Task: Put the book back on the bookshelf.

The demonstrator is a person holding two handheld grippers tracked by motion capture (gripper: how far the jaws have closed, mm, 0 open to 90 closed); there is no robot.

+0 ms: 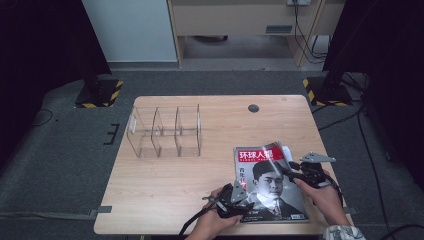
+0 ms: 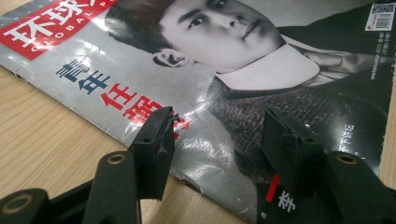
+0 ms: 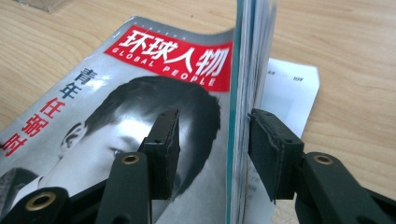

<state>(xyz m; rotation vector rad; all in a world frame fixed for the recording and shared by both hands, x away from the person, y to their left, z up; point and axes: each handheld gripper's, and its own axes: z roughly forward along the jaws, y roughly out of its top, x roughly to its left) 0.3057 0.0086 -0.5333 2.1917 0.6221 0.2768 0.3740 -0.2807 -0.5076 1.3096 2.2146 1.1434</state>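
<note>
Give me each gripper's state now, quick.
Left gripper: open, jaws over the magazine, nothing gripped.
Right gripper: open, magazine's lifted edge between jaws, one pad touching.

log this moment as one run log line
left gripper: open, over magazine cover | right gripper: open, astride lifted page edge | clear organizer: empty

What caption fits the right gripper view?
Right gripper straddles the magazine's lifted edge, one pad touching it, jaws not clamped.
</note>
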